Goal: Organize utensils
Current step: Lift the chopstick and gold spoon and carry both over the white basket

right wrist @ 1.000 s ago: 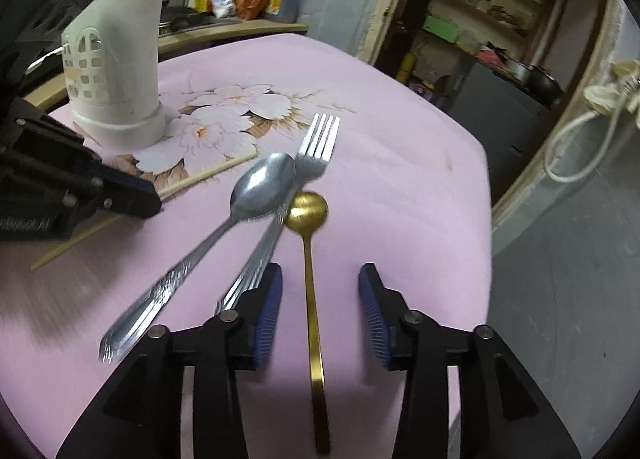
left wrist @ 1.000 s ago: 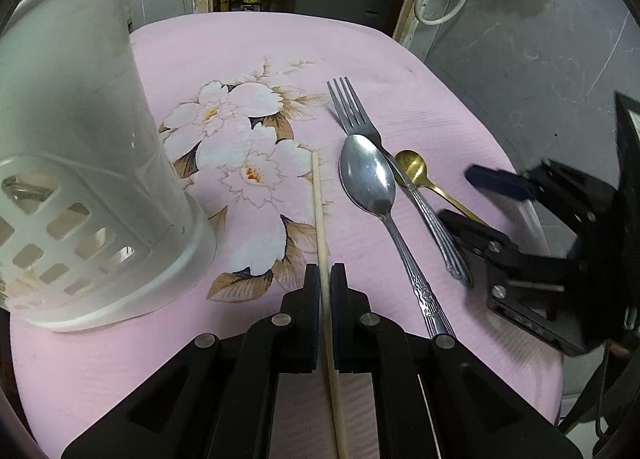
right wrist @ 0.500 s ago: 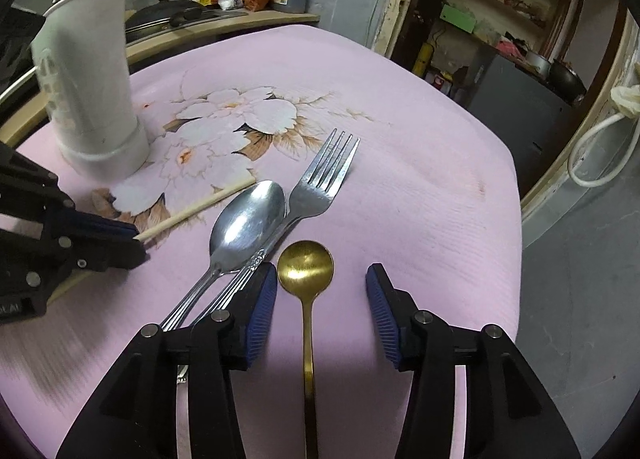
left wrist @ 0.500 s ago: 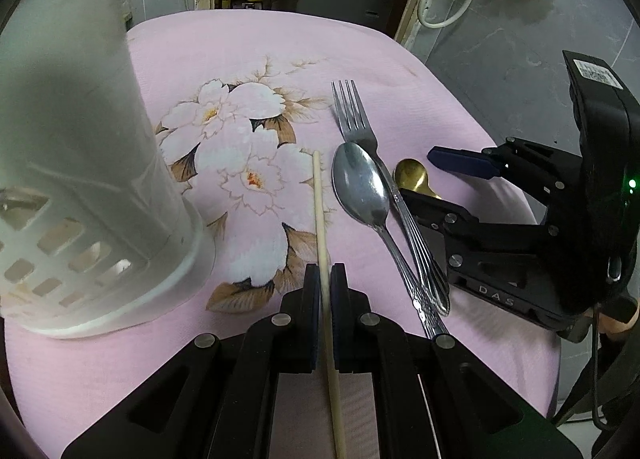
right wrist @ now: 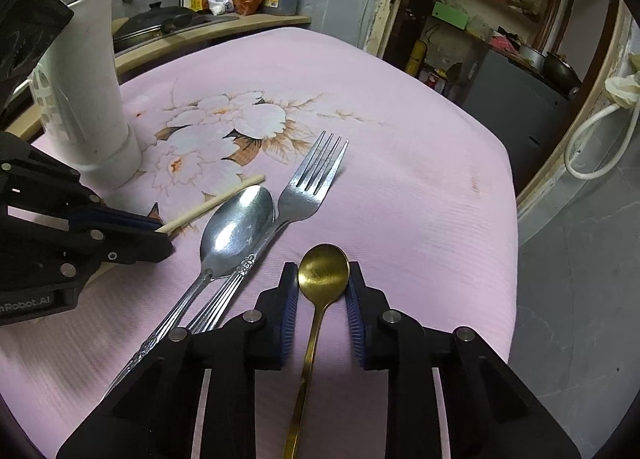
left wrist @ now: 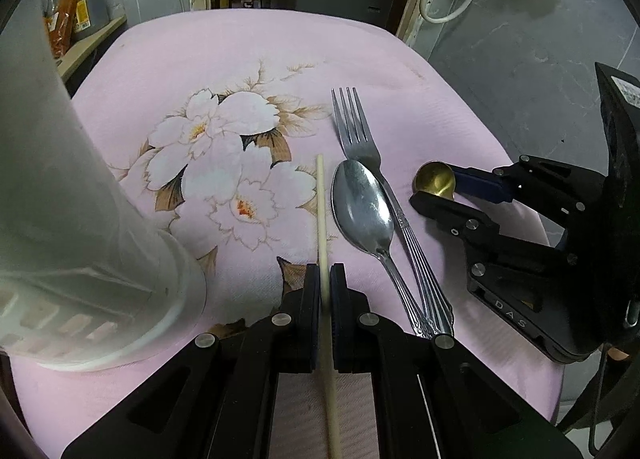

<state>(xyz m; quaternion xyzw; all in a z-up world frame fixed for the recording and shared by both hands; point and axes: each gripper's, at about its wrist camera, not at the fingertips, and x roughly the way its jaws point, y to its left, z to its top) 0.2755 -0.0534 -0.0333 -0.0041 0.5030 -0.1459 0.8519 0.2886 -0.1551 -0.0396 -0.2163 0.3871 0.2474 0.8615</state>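
My left gripper (left wrist: 325, 279) is clamped on a pale wooden chopstick (left wrist: 321, 203) lying on the pink floral cloth (left wrist: 248, 71). Right of it lie a silver spoon (left wrist: 364, 211) and silver fork (left wrist: 360, 139); a white slotted holder (left wrist: 60, 199) stands left.

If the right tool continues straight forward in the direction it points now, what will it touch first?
Probably only the bowl of the gold spoon, which already sits between the right tool's fingers. Beyond it lies bare pink cloth up to the far edge; the fork lies to the left of that line. Depth is uncertain in a fisheye view.
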